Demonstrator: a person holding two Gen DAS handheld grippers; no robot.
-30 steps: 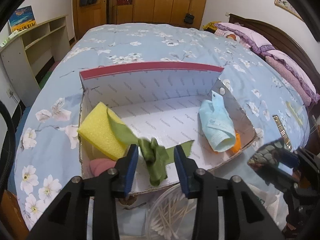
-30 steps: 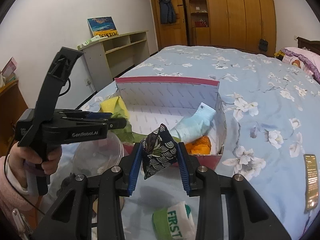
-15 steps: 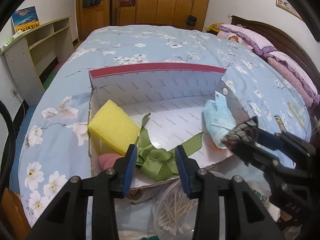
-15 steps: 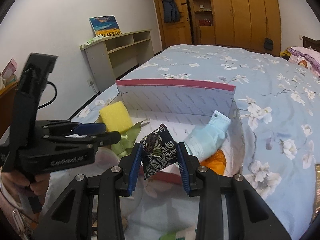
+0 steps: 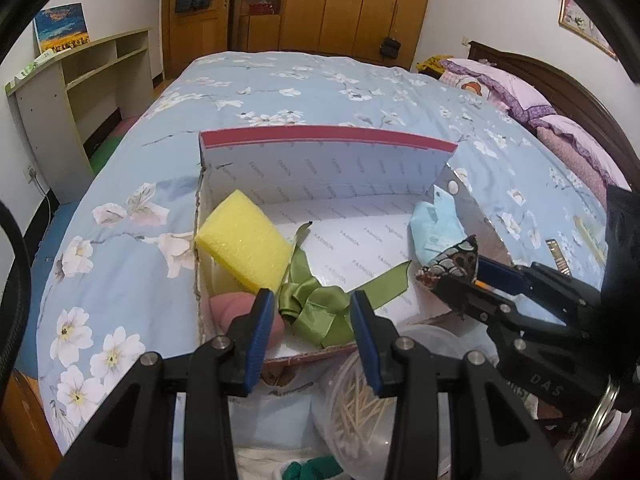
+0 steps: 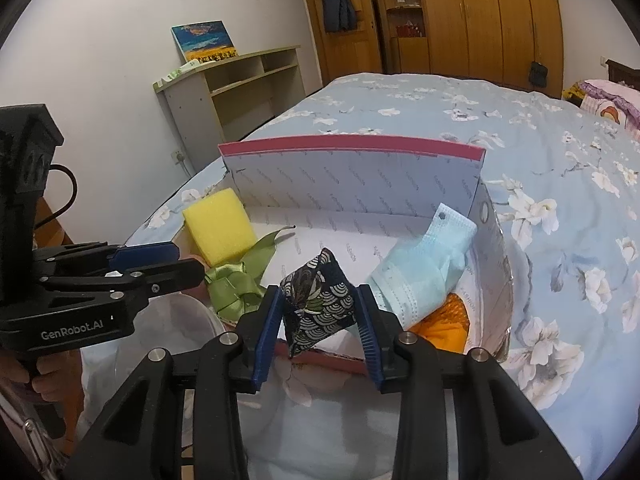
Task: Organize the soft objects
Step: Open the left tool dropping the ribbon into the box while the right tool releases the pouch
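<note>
A white box with a red rim (image 5: 328, 136) (image 6: 352, 146) lies open on the bed. In it are a yellow sponge (image 5: 244, 248) (image 6: 218, 226), a green ribbon (image 5: 316, 304) (image 6: 236, 280), a pink soft thing (image 5: 232, 310), a light blue face mask (image 5: 436, 228) (image 6: 424, 268) and an orange thing (image 6: 444, 326). My left gripper (image 5: 312, 336) is open and empty, just short of the ribbon at the box's near edge. My right gripper (image 6: 320, 326) is shut on a dark patterned pouch (image 6: 318, 296) (image 5: 452, 262), held above the box's near edge.
A clear round container of cotton swabs (image 5: 360, 396) sits in front of the box. The bed has a blue floral cover (image 5: 280, 92). Pillows (image 5: 508, 84) lie at the right, a shelf unit (image 5: 80, 92) stands at the left, and wardrobes at the back.
The green ribbon left my left gripper and now lies in the box; that gripper drew back. My right gripper carried the patterned pouch closer to the box.
</note>
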